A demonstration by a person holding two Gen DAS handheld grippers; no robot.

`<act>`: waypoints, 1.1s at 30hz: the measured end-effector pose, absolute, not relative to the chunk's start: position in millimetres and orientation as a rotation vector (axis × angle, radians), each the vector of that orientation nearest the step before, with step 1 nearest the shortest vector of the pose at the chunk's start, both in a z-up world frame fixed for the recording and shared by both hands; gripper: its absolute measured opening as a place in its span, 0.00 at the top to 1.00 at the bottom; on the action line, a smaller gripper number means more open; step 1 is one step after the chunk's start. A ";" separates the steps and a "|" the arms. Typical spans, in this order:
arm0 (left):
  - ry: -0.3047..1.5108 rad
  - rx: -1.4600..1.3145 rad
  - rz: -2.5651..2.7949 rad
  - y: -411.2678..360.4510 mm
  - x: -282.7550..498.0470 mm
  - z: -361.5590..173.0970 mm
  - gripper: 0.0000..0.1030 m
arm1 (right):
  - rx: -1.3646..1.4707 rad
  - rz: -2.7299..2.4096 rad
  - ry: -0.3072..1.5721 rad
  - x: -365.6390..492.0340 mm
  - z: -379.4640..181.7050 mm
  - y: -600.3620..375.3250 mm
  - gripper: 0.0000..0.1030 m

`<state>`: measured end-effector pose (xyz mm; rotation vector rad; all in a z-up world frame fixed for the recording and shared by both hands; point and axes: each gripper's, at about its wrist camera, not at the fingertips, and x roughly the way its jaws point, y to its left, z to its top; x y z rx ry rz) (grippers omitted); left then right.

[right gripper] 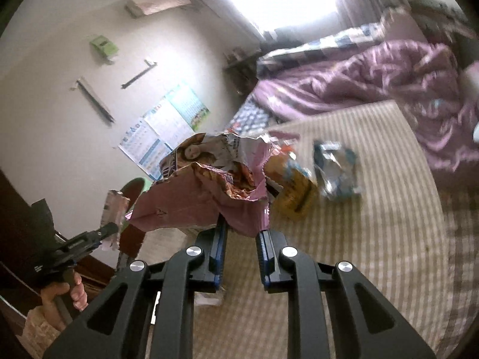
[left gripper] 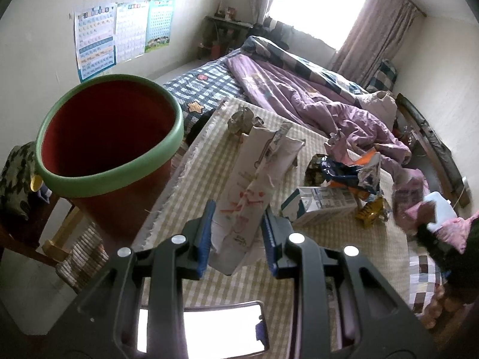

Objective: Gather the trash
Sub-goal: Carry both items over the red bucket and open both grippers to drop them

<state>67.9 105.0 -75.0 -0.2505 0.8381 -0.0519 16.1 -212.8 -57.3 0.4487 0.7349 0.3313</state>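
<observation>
In the left wrist view my left gripper (left gripper: pixel 238 218) is shut on a long white paper bag (left gripper: pixel 257 179) with red scribbles, held up over the striped mat (left gripper: pixel 209 149). A red bin with a green rim (left gripper: pixel 107 137) stands just to its left. In the right wrist view my right gripper (right gripper: pixel 242 227) is shut on a crumpled pink snack wrapper (right gripper: pixel 209 191), lifted above the mat (right gripper: pixel 374 209). The left gripper with the paper bag (right gripper: pixel 112 209) shows at the left of that view, beside the bin's rim (right gripper: pixel 134 184).
More trash lies on the mat: a milk carton (left gripper: pixel 320 205), blue and orange foil wrappers (left gripper: pixel 350 170), a yellow wrapper (left gripper: pixel 371 211), a crumpled ball (left gripper: pixel 242 118). A purple quilt (left gripper: pixel 314 101) covers the bed behind. A wooden chair (left gripper: pixel 33 221) stands left.
</observation>
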 end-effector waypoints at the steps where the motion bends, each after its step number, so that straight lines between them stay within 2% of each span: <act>1: 0.836 -0.248 -0.051 106.3 66.9 -74.1 0.72 | 0.439 0.336 0.725 18.8 -53.3 -208.1 0.82; 8: 0.802 -0.224 -0.034 123.1 57.2 -61.4 0.72 | 0.400 0.375 0.691 33.9 -32.0 -166.4 0.82; 33: 0.745 -0.163 -0.132 203.4 64.7 -50.0 0.72 | 0.393 0.305 0.655 44.5 -16.9 -49.8 0.82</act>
